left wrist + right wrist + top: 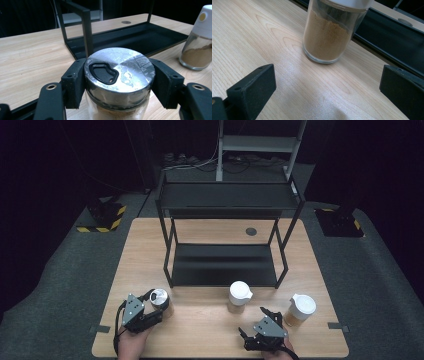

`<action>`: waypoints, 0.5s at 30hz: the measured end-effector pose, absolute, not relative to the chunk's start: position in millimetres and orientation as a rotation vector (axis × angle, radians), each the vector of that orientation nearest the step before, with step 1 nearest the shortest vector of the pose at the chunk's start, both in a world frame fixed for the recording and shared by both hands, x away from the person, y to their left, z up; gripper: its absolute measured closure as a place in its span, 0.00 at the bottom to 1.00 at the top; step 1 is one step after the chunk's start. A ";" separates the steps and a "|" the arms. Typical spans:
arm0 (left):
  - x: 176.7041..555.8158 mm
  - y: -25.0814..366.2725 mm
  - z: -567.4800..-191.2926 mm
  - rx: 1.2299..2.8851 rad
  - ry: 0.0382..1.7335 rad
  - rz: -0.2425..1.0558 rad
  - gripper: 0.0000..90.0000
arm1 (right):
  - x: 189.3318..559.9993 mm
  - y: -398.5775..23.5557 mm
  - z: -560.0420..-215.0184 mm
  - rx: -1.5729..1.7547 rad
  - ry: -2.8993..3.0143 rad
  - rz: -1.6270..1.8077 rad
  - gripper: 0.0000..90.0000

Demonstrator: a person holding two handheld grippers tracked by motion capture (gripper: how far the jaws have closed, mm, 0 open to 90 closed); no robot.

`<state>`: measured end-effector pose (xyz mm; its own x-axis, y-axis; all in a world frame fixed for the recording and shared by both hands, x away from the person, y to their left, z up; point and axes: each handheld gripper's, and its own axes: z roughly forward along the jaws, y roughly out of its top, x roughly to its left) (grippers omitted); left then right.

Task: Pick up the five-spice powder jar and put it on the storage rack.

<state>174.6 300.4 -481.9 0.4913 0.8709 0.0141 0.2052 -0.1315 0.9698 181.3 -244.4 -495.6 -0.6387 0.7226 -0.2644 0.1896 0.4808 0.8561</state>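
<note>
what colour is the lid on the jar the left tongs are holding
Silver metal, scuffed, with a black flip tab; the lid shows best in the left gripper view.

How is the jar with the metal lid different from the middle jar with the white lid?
The metal-lid jar has a flat, scratched silver lid with a black flap; the middle white-lid jar has a white plastic cap with a spout. The metal-lid jar sits between the pads of the left claw, which touch its lid, while the white-lid jar stands free ahead of the open right claw. Both are upright glass jars holding brownish powder.
</note>
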 end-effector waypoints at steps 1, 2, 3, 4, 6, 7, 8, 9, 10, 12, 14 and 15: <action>174.2 299.9 -481.1 1.630 0.940 0.751 0.39 | 181.6 -244.0 -495.2 0.752 2.111 1.110 0.00; 173.0 297.3 -478.0 1.630 0.936 0.751 0.39 | 181.9 -243.6 -494.8 0.755 2.113 1.106 0.00; 173.0 297.3 -478.0 1.630 0.936 0.751 0.39 | 181.9 -243.6 -494.8 0.755 2.113 1.106 0.00; 172.3 295.6 -476.0 1.633 0.935 0.750 0.39 | 182.0 -243.5 -494.7 0.755 2.114 1.106 0.00; 170.9 292.6 -473.6 1.631 0.927 0.753 0.39 | 182.0 -243.1 -494.5 0.756 2.114 1.103 0.00; 170.5 291.4 -472.3 1.628 0.926 0.749 0.39 | 182.0 -243.0 -494.6 0.758 2.114 1.104 0.00; 170.0 288.2 -469.7 1.625 0.924 0.742 0.39 | 182.1 -243.1 -494.4 0.758 2.115 1.103 0.00; 170.0 288.2 -469.7 1.625 0.924 0.742 0.39 | 182.1 -243.1 -494.4 0.758 2.115 1.103 0.00; 169.7 286.7 -468.9 1.624 0.924 0.743 0.39 | 182.3 -243.5 -494.5 0.757 2.115 1.106 0.00; 169.4 283.4 -466.7 1.627 0.921 0.745 0.39 | 182.5 -244.0 -494.5 0.759 2.116 1.109 0.00; 169.8 281.1 -464.7 1.626 0.922 0.742 0.39 | 182.7 -244.4 -494.6 0.758 2.116 1.111 0.00; 170.1 280.2 -464.2 1.623 0.923 0.740 0.39 | 182.6 -244.6 -494.6 0.757 2.115 1.112 0.00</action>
<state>170.1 280.2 -464.2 0.5064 0.8622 0.0076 0.1951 -0.1232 0.9730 182.6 -244.6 -494.6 -0.6405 0.7232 -0.2584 0.1971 0.4800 0.8549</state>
